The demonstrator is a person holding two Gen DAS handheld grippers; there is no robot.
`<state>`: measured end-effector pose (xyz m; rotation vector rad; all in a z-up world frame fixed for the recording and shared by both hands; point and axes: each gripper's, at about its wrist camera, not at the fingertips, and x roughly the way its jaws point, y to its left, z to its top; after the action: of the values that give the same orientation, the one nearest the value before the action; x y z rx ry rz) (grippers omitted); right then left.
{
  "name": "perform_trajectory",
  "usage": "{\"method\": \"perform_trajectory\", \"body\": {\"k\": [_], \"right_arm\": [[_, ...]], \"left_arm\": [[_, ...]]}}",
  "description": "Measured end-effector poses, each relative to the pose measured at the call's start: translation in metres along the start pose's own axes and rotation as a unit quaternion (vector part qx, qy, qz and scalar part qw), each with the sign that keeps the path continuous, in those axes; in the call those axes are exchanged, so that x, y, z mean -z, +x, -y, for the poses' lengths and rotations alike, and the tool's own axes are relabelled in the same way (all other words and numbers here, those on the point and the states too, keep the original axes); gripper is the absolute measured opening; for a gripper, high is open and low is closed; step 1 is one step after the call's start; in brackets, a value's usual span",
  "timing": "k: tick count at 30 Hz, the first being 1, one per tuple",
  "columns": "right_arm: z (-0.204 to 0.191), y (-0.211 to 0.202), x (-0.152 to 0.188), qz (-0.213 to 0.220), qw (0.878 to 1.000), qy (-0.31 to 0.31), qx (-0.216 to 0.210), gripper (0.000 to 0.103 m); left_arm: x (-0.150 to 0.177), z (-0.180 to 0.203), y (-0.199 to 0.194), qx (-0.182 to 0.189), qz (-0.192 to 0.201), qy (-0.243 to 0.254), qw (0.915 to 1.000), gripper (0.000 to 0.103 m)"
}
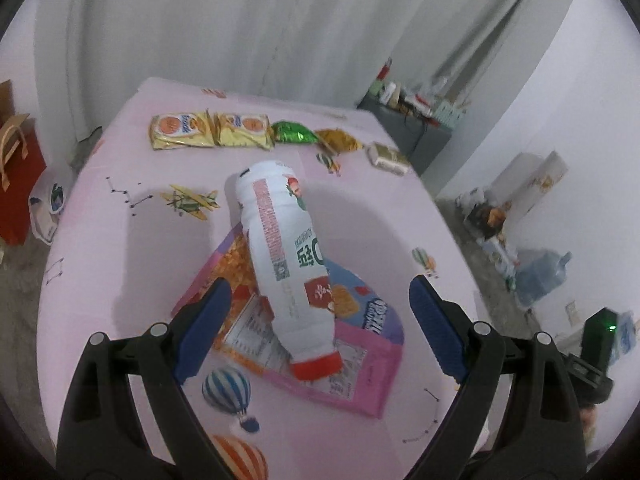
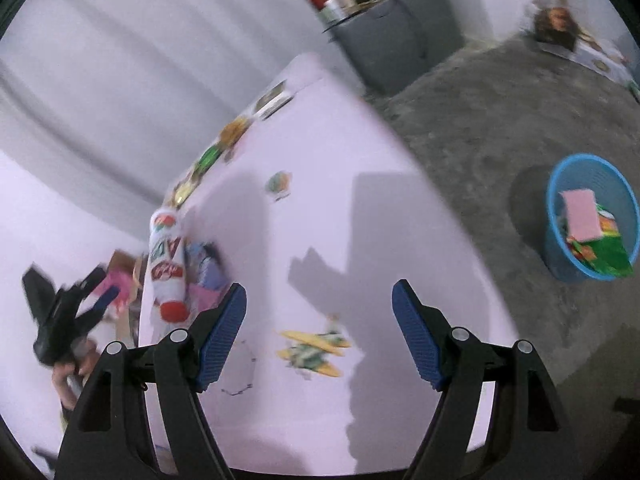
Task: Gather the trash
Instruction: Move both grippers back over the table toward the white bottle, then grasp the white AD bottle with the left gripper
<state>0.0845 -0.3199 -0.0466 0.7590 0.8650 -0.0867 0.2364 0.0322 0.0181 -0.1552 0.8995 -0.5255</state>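
Observation:
A white plastic bottle (image 1: 280, 248) with a red cap lies on a pink snack bag (image 1: 360, 344) on the pink tablecloth. My left gripper (image 1: 320, 308) is open and empty, its blue pads on either side of the bottle's cap end, just above it. My right gripper (image 2: 318, 320) is open and empty over bare cloth. The right wrist view shows the bottle (image 2: 168, 264) and the left gripper (image 2: 92, 292) at the left. A blue trash basket (image 2: 592, 220) holding wrappers stands on the floor to the right of the table.
Yellow biscuit packs (image 1: 208, 130), a green wrapper (image 1: 292, 132), a gold wrapper (image 1: 340, 140) and a small packet (image 1: 390, 158) line the table's far edge. A red paper bag (image 1: 16, 184) stands left of the table. A grey cabinet (image 1: 408, 128) stands behind.

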Motion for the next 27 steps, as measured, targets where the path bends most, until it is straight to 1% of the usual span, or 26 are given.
{"method": "perform_trajectory", "body": {"k": [1, 4, 8, 9, 10, 12, 13, 14, 17, 21, 25, 27], "right_arm": [[-0.006, 0.005, 0.0, -0.006, 1.0, -0.008, -0.003, 0.073], [-0.022, 0.019, 0.001, -0.023, 0.999, -0.026, -0.007, 0.073], [-0.036, 0.031, 0.004, -0.04, 0.998, -0.043, -0.011, 0.073], [-0.039, 0.034, 0.004, -0.044, 0.998, -0.047, -0.01, 0.073], [-0.039, 0.034, 0.005, -0.046, 0.998, -0.05, -0.01, 0.073], [-0.041, 0.036, 0.006, -0.051, 0.997, -0.057, -0.009, 0.073], [-0.043, 0.038, 0.006, -0.053, 0.997, -0.063, -0.009, 0.073], [-0.046, 0.04, 0.005, -0.054, 0.996, -0.066, -0.011, 0.073], [-0.055, 0.046, 0.002, -0.062, 0.995, -0.078, -0.022, 0.073], [-0.068, 0.063, -0.007, -0.089, 0.991, -0.084, -0.062, 0.073], [-0.086, 0.09, -0.017, -0.117, 0.984, -0.089, -0.095, 0.073], [-0.091, 0.104, -0.022, -0.134, 0.981, -0.083, -0.111, 0.07]], "left_arm": [[-0.005, 0.003, 0.012, -0.011, -0.017, 0.006, 0.9998, 0.086], [-0.018, 0.004, 0.041, -0.037, -0.041, 0.01, 0.9984, 0.086], [-0.026, 0.006, 0.072, -0.081, -0.06, 0.03, 0.9944, 0.085], [-0.026, 0.006, 0.079, -0.092, -0.065, 0.035, 0.993, 0.083], [-0.027, 0.006, 0.085, -0.1, -0.07, 0.038, 0.9918, 0.077], [-0.028, 0.003, 0.095, -0.114, -0.076, 0.038, 0.9898, 0.071], [-0.028, 0.001, 0.099, -0.119, -0.079, 0.035, 0.9892, 0.065], [-0.027, -0.002, 0.102, -0.12, -0.081, 0.03, 0.989, 0.063], [-0.025, -0.01, 0.101, -0.109, -0.074, 0.015, 0.9912, 0.062], [-0.021, -0.015, 0.095, -0.097, -0.059, 0.005, 0.9935, 0.061], [-0.016, -0.024, 0.081, -0.066, -0.033, -0.015, 0.9972, 0.06], [-0.015, -0.027, 0.07, -0.052, -0.022, -0.023, 0.9982, 0.059]]}}
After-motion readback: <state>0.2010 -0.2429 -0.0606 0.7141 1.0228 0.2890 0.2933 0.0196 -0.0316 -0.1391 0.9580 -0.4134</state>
